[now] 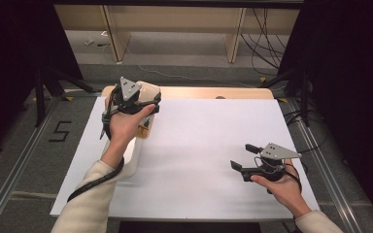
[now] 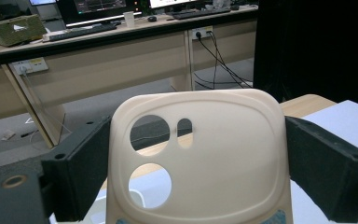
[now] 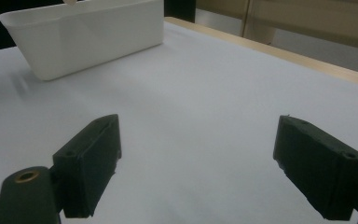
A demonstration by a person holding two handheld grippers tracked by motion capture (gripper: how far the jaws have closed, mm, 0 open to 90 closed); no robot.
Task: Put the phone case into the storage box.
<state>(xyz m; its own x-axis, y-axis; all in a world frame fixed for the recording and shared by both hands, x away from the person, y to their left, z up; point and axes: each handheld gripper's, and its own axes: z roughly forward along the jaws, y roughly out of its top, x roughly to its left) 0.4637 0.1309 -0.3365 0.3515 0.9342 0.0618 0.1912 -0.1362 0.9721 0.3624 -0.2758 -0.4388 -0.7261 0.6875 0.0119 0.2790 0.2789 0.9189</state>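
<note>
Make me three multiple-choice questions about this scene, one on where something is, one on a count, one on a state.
1. Where is the white bin?
A. on the white sheet
B. on the floor
C. in the right gripper

2. How many holes does the phone case show?
A. one
B. three
C. five

3. What state is the right gripper in?
A. shut on the case
B. shut on nothing
C. open

Answers: 1 A, the bin rests on the sheet. 2 B, two round holes and a small slot show. 3 C, its jaws stand apart over bare sheet; the left gripper holds the case.
</note>
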